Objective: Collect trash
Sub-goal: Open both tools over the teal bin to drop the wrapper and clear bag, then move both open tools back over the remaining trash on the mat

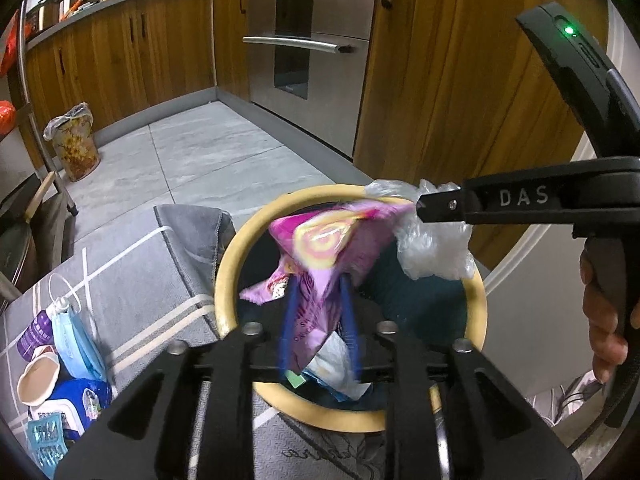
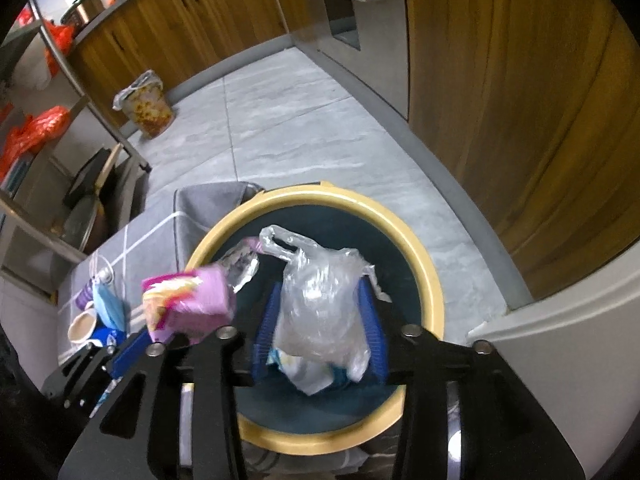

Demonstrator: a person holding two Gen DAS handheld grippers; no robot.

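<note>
Leftovers first: on the cloth [image 1: 132, 280] to your left there's a mask [image 1: 78, 340], a cup [image 1: 38, 378] and some packets, not yet binned. Your left gripper [image 1: 318, 320] sits over the bin [image 1: 228, 264] with fingers apart, loosely around the pink wrapper [image 1: 320, 248]; it looks blurred, probably dropping in. Your right gripper [image 2: 322, 332] has fingers spread either side of the clear bag [image 2: 320, 304], also above the bin. Some trash is already inside, so roughly midway I'd say.

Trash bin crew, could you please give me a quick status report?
Left gripper open around pink snack wrapper. Right gripper open around clear plastic bag. Both over yellow-rimmed bin. Nothing blocking.
</note>
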